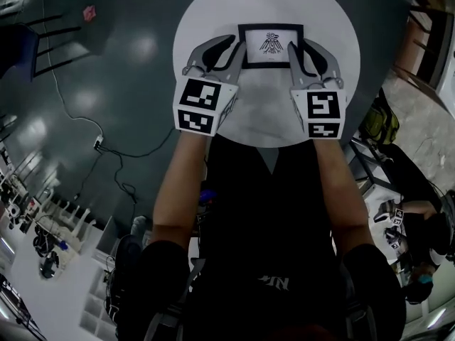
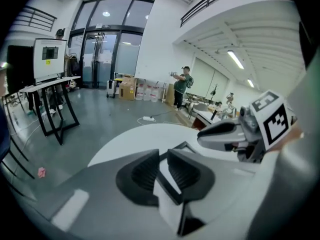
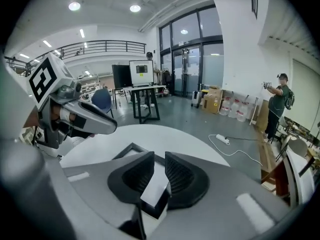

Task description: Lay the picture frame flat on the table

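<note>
A black picture frame with a white print of a bird figure faces up over the round white table. My left gripper is shut on its left edge and my right gripper is shut on its right edge. In the left gripper view the frame's black edge runs between the jaws of that gripper, with the right gripper beyond. In the right gripper view the frame sits between the jaws of that gripper. Whether the frame touches the table, I cannot tell.
A power strip and cables lie on the grey floor. A dark chair stands to the left of the table. A black-legged stand and stacked boxes are further off. A person stands near the wall.
</note>
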A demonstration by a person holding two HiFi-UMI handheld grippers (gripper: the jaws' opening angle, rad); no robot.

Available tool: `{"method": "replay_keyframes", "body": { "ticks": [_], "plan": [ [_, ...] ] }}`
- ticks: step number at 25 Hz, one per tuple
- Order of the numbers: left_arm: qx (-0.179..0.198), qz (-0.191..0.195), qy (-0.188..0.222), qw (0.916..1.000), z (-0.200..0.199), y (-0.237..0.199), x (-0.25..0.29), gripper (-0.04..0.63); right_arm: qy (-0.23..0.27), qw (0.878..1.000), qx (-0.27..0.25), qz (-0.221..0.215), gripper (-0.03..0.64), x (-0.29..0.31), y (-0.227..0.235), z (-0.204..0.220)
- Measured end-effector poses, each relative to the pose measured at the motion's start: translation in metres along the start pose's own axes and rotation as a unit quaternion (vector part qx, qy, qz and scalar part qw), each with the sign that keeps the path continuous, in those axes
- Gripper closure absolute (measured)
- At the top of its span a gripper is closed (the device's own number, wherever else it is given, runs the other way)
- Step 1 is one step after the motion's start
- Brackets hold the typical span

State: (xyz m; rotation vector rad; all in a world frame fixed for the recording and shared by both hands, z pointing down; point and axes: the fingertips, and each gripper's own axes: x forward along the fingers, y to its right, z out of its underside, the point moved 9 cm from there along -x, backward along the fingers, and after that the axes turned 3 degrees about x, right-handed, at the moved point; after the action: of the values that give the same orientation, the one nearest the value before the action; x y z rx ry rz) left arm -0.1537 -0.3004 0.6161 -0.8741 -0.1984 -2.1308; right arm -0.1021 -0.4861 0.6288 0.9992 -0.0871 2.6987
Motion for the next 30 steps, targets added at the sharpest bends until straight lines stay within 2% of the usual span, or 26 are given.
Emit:
{"method": "replay_keyframes", "body": {
  "ticks": [3, 9, 15, 19, 22, 27, 30],
  "plan": [
    [0.003, 0.011, 0.022, 0.9997, -0.023, 0.005, -0.025, 0.566, 0.021, 1.0, -0.002, -0.006, 0.563, -0.022, -0.011, -0.026],
    [0.039, 0.028, 0.075, 0.996, -0.09, 0.011, -0.076, 0.592, 0.084, 0.996, -0.016, 0.0, 0.617, -0.078, -0.021, -0.098],
    [0.036, 0.087, 0.135, 0.9864, -0.148, 0.019, -0.145, 0.592, 0.155, 0.988, -0.009, -0.009, 0.617, -0.159, -0.043, -0.169],
    [0.068, 0.125, 0.179, 0.9735, -0.177, 0.027, -0.198, 0.592, 0.185, 0.982, 0.021, -0.026, 0.618, -0.206, -0.063, -0.203],
    [0.104, 0.166, 0.205, 0.9591, -0.199, 0.033, -0.234, 0.592, 0.202, 0.978, 0.035, -0.027, 0.618, -0.235, -0.077, -0.218],
    [0.14, 0.221, 0.244, 0.9338, -0.218, 0.037, -0.292, 0.592, 0.247, 0.963, 0.027, -0.1, 0.618, -0.282, -0.116, -0.226],
    [0.155, 0.254, 0.255, 0.9199, -0.222, 0.041, -0.316, 0.592, 0.273, 0.955, 0.033, -0.112, 0.618, -0.314, -0.128, -0.223]
  ]
}}
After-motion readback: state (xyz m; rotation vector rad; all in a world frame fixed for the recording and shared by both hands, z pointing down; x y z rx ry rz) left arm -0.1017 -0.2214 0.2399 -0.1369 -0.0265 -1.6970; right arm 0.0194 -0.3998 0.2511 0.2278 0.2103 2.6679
